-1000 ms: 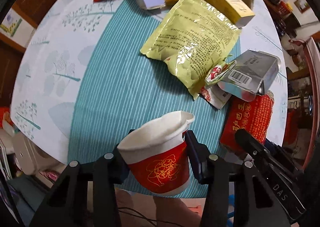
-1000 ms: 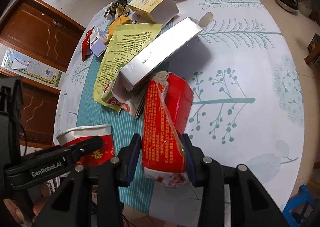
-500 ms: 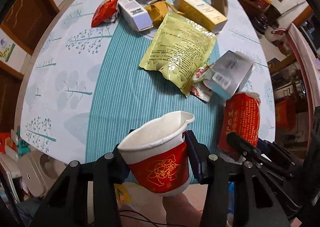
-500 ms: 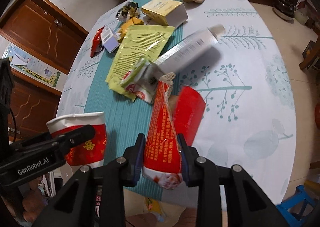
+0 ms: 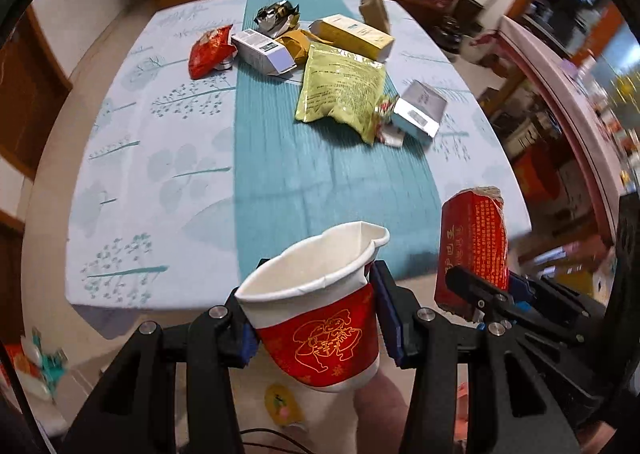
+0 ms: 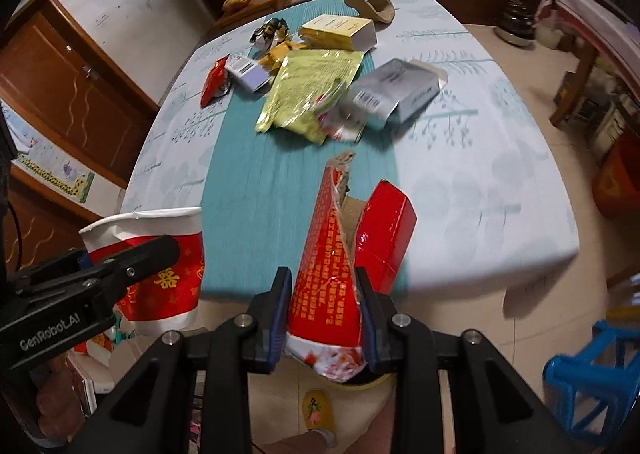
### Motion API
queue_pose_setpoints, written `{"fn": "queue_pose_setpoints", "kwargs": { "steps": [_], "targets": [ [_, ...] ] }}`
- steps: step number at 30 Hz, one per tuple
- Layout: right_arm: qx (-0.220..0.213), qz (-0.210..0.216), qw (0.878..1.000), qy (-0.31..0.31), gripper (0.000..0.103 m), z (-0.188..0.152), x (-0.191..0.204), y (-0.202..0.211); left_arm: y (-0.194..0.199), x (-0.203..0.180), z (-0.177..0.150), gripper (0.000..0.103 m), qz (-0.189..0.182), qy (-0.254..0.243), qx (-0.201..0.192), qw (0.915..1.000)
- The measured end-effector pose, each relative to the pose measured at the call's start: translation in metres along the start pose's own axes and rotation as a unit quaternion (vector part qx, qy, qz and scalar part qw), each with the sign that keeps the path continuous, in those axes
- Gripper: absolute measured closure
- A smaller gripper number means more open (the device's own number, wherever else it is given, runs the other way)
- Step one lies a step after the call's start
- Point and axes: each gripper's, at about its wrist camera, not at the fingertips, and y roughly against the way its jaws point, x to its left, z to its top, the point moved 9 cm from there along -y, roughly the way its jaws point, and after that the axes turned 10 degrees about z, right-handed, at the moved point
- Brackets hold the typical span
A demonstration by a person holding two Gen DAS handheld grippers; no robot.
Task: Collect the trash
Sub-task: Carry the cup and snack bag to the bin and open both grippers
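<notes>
My left gripper (image 5: 312,314) is shut on a red and white paper cup (image 5: 320,314), held off the near edge of the table; the cup also shows in the right wrist view (image 6: 160,266). My right gripper (image 6: 324,314) is shut on a torn red carton (image 6: 332,254), also held past the table's near edge; it shows in the left wrist view (image 5: 472,242). More trash lies on the table: a gold foil bag (image 5: 340,90), a silver box (image 5: 420,110), a yellow box (image 5: 352,34), a white and purple box (image 5: 264,50) and a red wrapper (image 5: 208,50).
The table (image 5: 140,174) has a pale tree-print cloth with a teal runner (image 5: 320,174). A brown paper bag (image 6: 368,2) stands at its far end. A blue stool (image 6: 592,374) is on the floor at right. A wooden cabinet (image 6: 68,94) is at left.
Both grippers have pulled back and up from the table with the cup and the red carton. The table's trash now lies farther away, and the near table edge and floor have come into view.
</notes>
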Motion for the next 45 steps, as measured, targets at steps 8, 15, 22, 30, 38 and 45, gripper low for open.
{"fn": "queue_pose_setpoints", "kwargs": {
  "steps": [8,15,22,30,38,45],
  "targets": [
    [-0.012,-0.027,0.999,-0.02,0.072,-0.063,0.045,-0.002,0.005,0.023,-0.071,0.056,-0.014,-0.05,0.003,0.9986],
    [0.013,-0.051,0.998,-0.018,0.072,-0.107,0.054,-0.007,-0.016,0.017,-0.116,0.056,-0.028,-0.061,0.035,0.9971],
    [0.033,-0.054,0.996,-0.061,0.072,-0.144,0.016,-0.041,-0.076,-0.004,-0.159,0.056,-0.028,-0.073,0.072,0.9944],
    [0.056,-0.021,0.99,-0.13,0.072,-0.199,-0.064,-0.129,-0.182,-0.023,-0.195,0.055,-0.017,-0.068,0.1,0.9925],
    [0.073,0.003,0.985,-0.157,0.067,-0.231,-0.122,-0.228,-0.279,-0.032,-0.211,0.052,-0.004,-0.069,0.105,0.9921],
    [0.088,0.004,0.98,-0.176,0.034,-0.245,-0.148,-0.281,-0.309,-0.025,-0.21,0.022,0.006,-0.053,0.104,0.9931]
  ]
}}
